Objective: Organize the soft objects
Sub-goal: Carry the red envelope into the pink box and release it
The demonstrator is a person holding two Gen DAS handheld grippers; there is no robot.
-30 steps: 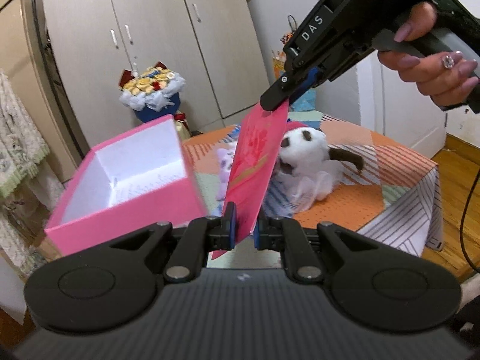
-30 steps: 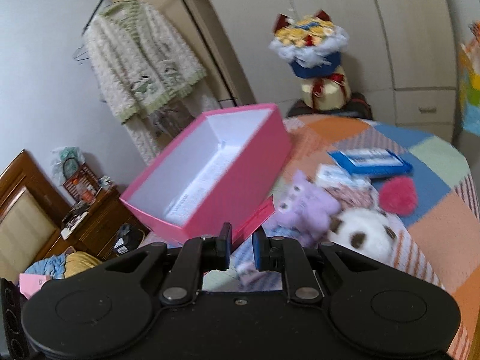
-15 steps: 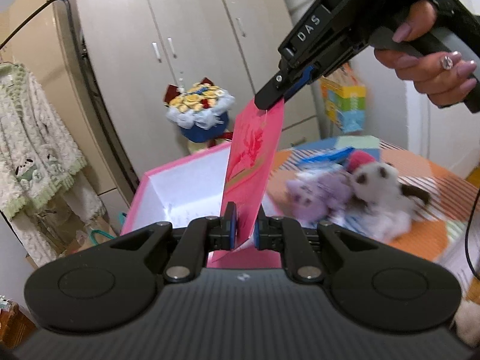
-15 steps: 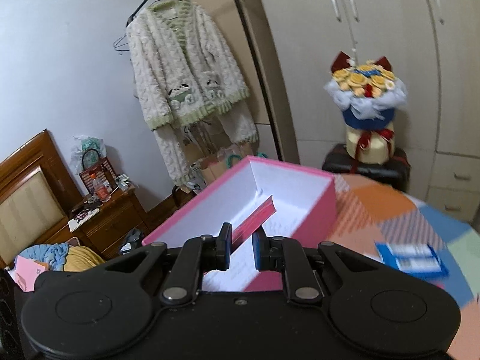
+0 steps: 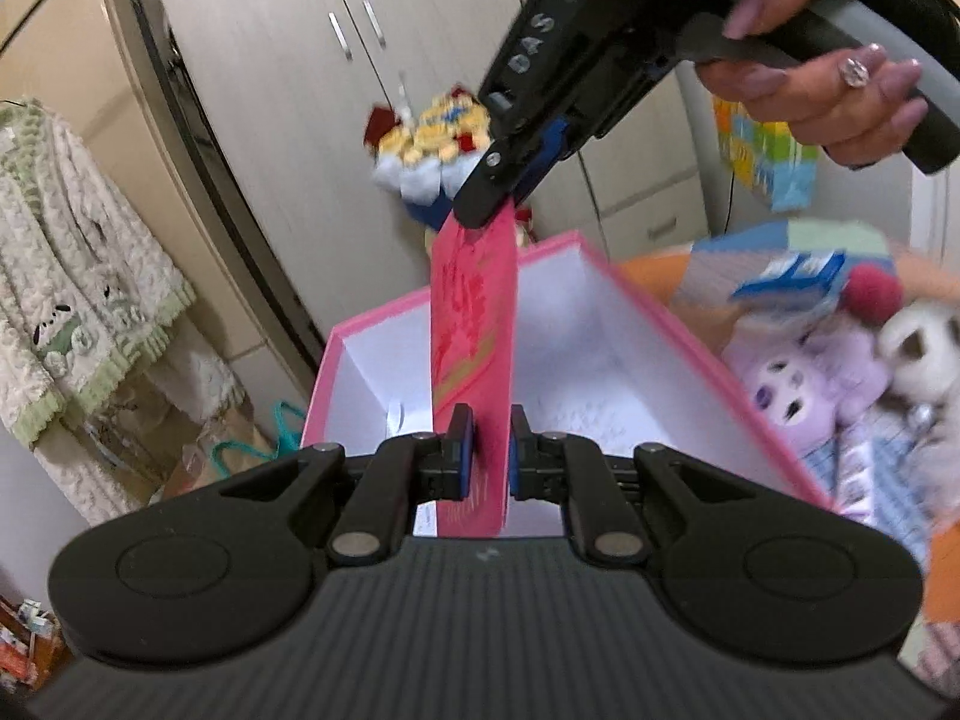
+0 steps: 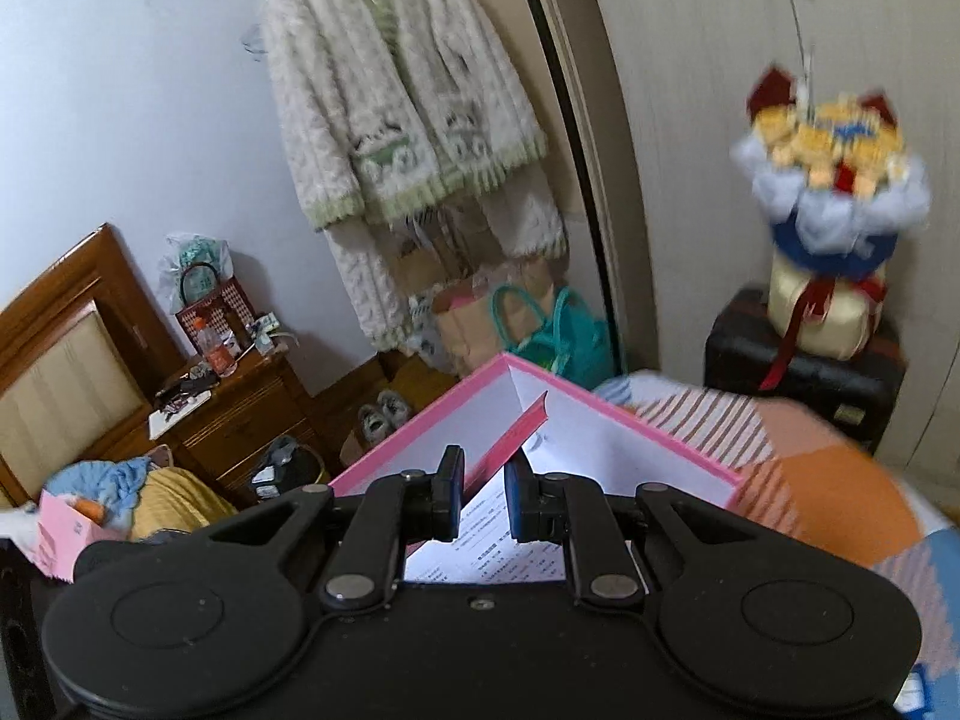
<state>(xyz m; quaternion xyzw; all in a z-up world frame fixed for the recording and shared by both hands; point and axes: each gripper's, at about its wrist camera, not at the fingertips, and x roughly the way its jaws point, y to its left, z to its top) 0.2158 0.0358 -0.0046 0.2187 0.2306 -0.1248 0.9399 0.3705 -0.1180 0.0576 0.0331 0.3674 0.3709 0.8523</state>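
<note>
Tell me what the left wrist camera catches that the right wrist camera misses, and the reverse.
Only the left wrist view shows the right gripper from outside, the hand holding it, the purple plush, the white plush, the red pom-pom and the blue packet.

Only the right wrist view shows the wooden nightstand, the teal bag and the shoes on the floor.

Both show the open pink box, the pink lid gripped at both ends, the hanging cardigan and the bouquet.
</note>
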